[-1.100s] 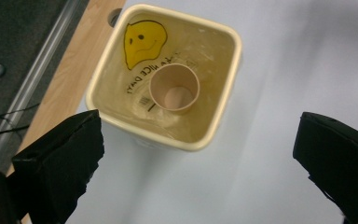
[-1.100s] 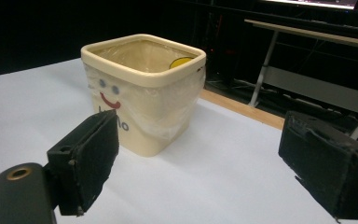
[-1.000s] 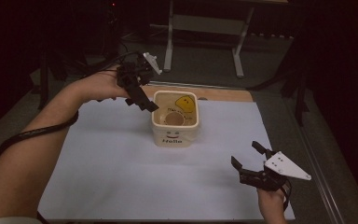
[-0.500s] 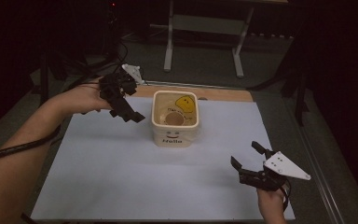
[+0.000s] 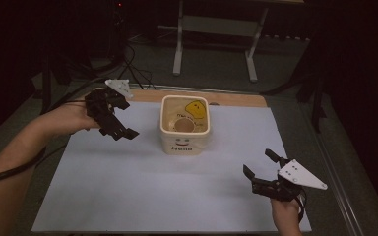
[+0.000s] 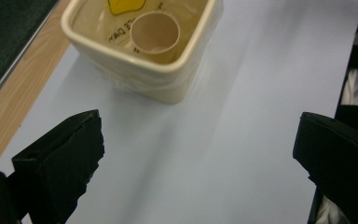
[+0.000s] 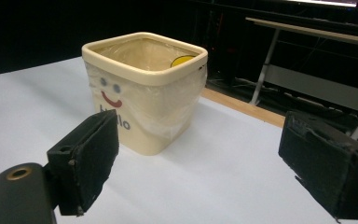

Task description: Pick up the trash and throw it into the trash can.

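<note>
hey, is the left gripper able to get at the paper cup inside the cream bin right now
Probably yes. The left gripper is open beside the cream bin, whose top is uncovered, and the paper cup stands upright inside. It would have to come in over the rim.

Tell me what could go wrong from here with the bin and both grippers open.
1. The left gripper hangs close beside the cream bin; a sideways swing could knock it over, and the paper cup inside might spill out.
2. The thin plastic liner hangs loosely over the bin's rim; a jaw might snag it.
3. The right gripper sits near the table's front right corner, so its trailing cable may catch the edge.
</note>
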The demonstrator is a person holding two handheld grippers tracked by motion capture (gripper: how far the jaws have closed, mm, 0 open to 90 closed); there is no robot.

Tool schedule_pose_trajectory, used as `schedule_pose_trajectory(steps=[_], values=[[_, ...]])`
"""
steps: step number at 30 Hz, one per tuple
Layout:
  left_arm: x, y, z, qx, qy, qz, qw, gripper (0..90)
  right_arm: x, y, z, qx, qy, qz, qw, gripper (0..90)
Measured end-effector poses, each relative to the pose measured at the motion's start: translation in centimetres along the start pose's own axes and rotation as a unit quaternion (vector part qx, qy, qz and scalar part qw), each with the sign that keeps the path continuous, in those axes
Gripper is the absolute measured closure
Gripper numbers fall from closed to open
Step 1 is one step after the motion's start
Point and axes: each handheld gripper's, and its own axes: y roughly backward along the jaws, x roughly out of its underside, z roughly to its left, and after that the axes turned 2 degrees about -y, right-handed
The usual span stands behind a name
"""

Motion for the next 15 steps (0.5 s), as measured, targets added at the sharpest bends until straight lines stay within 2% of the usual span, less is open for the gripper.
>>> schedule_pose_trajectory(steps=[4,8,15], values=[[1.3,0.2,-0.3,0.001,0.008,-0.012,0.9999,2.5,0.0,0.0,0.0,0.0,-0.001,0.0,1.0,12.0],[2.4,0.2,-0.6,-0.007,0.015,-0.016,0.9997,2.5,0.0,0.0,0.0,0.0,-0.001,0.001,1.0,12.0],[4.8,-0.4,-1.3,-0.009,0.029,-0.036,0.9989,2.5,0.0,0.0,0.0,0.0,-0.001,0.0,1.0,12.0]])
